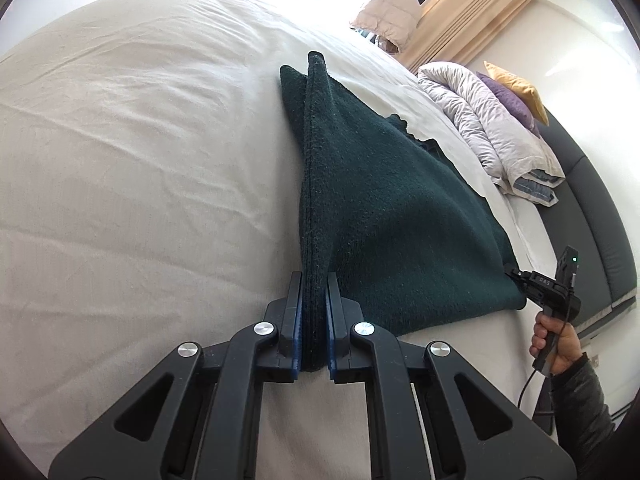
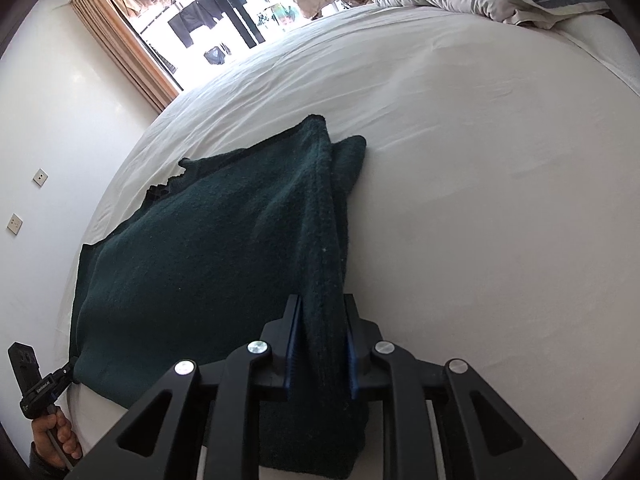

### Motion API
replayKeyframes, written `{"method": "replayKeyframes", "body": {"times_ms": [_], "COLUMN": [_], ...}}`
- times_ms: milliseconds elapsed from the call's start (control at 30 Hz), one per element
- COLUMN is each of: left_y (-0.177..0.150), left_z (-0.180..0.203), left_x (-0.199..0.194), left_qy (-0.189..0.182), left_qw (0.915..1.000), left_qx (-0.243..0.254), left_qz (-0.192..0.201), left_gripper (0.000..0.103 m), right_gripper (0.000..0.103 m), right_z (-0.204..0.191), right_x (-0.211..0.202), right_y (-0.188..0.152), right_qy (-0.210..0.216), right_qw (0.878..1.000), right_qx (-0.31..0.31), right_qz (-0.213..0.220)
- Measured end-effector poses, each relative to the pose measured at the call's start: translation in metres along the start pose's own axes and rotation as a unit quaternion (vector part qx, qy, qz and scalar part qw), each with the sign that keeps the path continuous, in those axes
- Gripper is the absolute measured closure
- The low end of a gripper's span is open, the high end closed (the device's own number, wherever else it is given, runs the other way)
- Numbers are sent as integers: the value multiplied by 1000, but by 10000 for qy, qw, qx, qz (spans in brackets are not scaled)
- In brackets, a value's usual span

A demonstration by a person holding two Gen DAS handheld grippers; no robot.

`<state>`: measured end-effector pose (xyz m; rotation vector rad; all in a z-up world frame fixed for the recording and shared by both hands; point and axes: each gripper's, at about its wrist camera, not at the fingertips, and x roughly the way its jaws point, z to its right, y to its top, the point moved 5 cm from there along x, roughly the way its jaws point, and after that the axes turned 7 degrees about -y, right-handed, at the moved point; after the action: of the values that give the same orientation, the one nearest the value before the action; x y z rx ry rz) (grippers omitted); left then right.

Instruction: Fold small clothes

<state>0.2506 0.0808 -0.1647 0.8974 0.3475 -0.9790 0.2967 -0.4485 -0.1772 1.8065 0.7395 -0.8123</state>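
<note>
Cloth ends are swallowed by your jaws in both wrist views, so you can't see the pinched corners themselves. Near edge of the bed is cut off behind the gripper bodies. Fabric type is hard to call: dark green, fuzzy, with a jagged far edge.

Your left gripper is clamped tight on a bunched hem, pads almost together. Your right gripper is clamped on a thicker fold, pads further apart with fabric filling the gap.

Cloth lies on the bed near its near edge, part lifted. Its held edge stretches between your two grippers; from each grip a folded ridge runs away toward the far side of the bed, ending in a raised corner.

Around it: duvet heaped at the headboard end, well apart from the cloth, with a purple pillow and a yellow pillow behind it. Curtain and window beyond the far edge. Sheet next to the cloth is bare.

Your right hand shows at the frame edge in the left view, partly cut off.
</note>
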Motion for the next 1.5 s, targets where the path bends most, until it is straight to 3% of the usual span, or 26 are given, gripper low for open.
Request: {"method": "replayKeyframes", "body": {"times_ms": [133,233,367,433,567,633,767,867,933,1000,1067,1133,1300,1400,1500], "left_y": [0,0,3,6,32,54,95,112,105,81,64,57,47,36,15], "left_z": [-2,-6,-14,-14,11,42,101,111,100,80,68,59,43,43,61], "left_x": [1,1,-3,-13,-47,-49,0,56,88,109,103,91,69,60,56], "left_qy": [-58,-212,-485,-405,-19,-170,-363,-74,143,570,416,305,332,454,680], "left_qw": [9999,9996,9976,9973,9972,9956,9904,9890,9894,9845,9847,9881,9907,9915,9871], "left_qx": [-81,-175,-466,-582,-103,358,1237,1464,1431,1563,1666,1495,1319,1222,1448], "left_qz": [37,77,149,170,738,853,508,195,-173,-549,-309,-216,-55,-22,-82], "left_gripper": [95,92,91,91,91,91,91,91,91,91,91,91,91,91,91], "right_gripper": [81,67,58,58,58,58,58,58,59,73,94,103,103,91,80], "right_z": [5,7,10,-3,-44,-68,-103,-117,-114,-103,-86,-58,13,3,-61], "right_x": [3,-6,-36,-50,-67,-63,-33,-5,8,18,18,16,-15,-40,-53], "right_y": [0,0,2,4,10,11,7,-5,-17,-24,-23,-21,-16,-26,-41], "right_qy": [164,96,-398,-298,112,425,1015,1428,1491,1495,1602,1545,797,684,1598], "right_qw": [9997,9995,9976,9977,9961,9950,9930,9894,9888,9887,9871,9869,9833,9837,9781], "right_qx": [152,298,428,228,-183,-280,-213,-140,-80,-60,76,449,1503,1449,1091], "right_qz": [-65,-78,368,572,855,854,563,213,-19,-53,6,79,642,821,767]}}
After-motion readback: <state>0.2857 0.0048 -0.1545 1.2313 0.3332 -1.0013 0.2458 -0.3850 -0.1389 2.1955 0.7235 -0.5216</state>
